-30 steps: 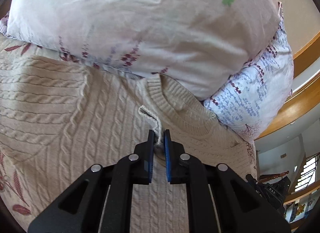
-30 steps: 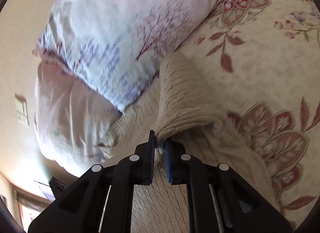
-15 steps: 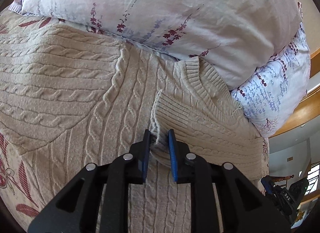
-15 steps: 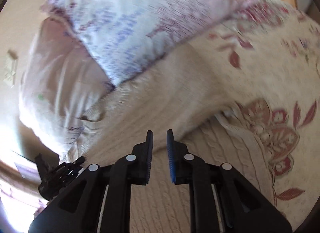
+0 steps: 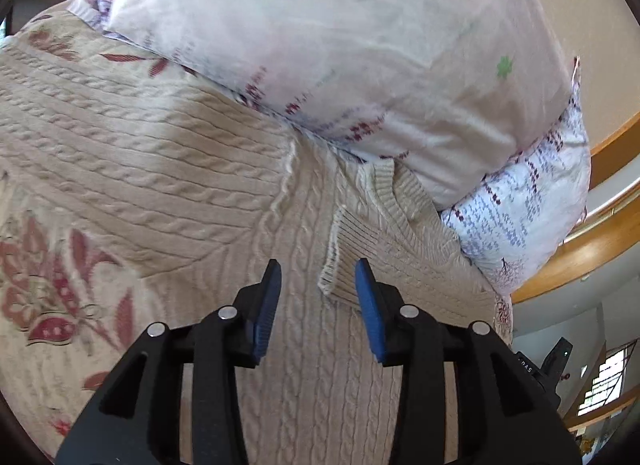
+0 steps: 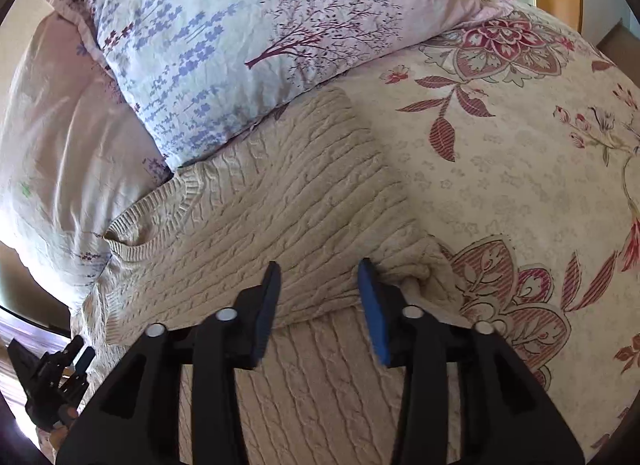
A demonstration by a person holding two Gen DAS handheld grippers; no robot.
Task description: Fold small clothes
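Observation:
A cream cable-knit sweater (image 5: 192,169) lies flat on a floral bedspread (image 5: 48,273), its collar (image 5: 404,193) against the pillows. In the left wrist view a sleeve cuff (image 5: 340,257) lies folded across the body, just ahead of my left gripper (image 5: 318,289), which is open and empty above it. In the right wrist view the sweater (image 6: 288,201) has a sleeve folded over the body. My right gripper (image 6: 318,289) is open and empty over the fold's lower edge.
Two pillows, a pale pink one (image 5: 340,45) and a lavender-print one (image 6: 248,33), press on the sweater's top edge. A wooden headboard rail (image 5: 592,249) curves behind them. The bedspread (image 6: 520,153) extends to the right. The other gripper (image 6: 52,381) shows at the lower left.
Both grippers have opened and let go of the sweater. The sleeve cuff now lies released on the body, and the right sleeve rests folded over.

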